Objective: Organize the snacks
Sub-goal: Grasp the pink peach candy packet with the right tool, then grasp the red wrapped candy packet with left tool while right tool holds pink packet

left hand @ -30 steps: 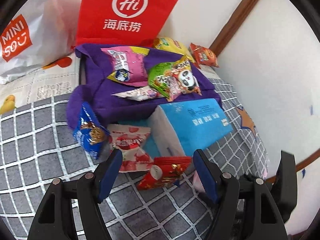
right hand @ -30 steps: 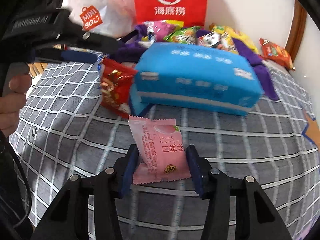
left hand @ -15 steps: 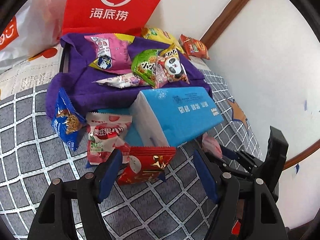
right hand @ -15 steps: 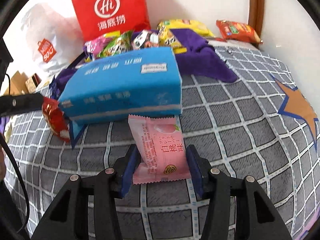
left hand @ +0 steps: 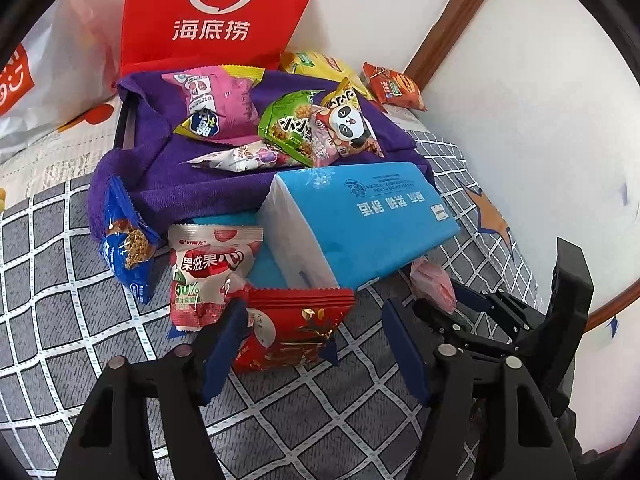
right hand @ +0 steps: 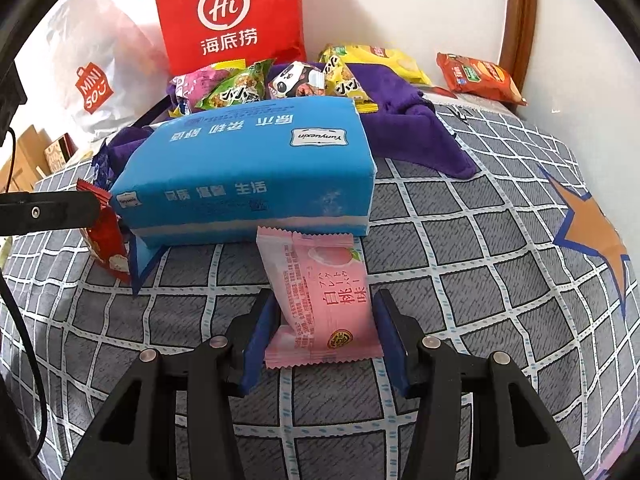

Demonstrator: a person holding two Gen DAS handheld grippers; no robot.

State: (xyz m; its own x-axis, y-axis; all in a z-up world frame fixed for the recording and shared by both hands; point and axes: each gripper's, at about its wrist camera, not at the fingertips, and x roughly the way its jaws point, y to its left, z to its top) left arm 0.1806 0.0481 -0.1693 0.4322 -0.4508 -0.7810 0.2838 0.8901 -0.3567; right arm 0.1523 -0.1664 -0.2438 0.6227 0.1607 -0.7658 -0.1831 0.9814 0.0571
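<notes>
Your right gripper (right hand: 322,330) is clamped on the pink peach-flavour packet (right hand: 324,300), whose far end touches the long side of the blue tissue pack (right hand: 248,172) at 12 o'clock in the right wrist view. Your left gripper (left hand: 312,344) is spread wide, grasping nothing, its jaws on either side of the red snack packet (left hand: 292,328) lying at the tissue pack's short end.

Likely trouble: the pink packet is thin and gripped low, so a quick swing could let it slip or fold. The two grippers sit near each other around the tissue pack; the right one shows at 4 o'clock in the left wrist view, and a careless close on the red packet could snag the strawberry pouch (left hand: 208,272) overlapping it at 10 o'clock.

The one visible collecting spot is the purple towel (left hand: 208,184) at 12 o'clock, seemingly draped over a tray. On it lie a pink bag, a green bag, a panda bag and a pale triangular packet. A blue packet (left hand: 124,248) leans at its near corner. Yellow and orange bags lie beyond, by the wall.
</notes>
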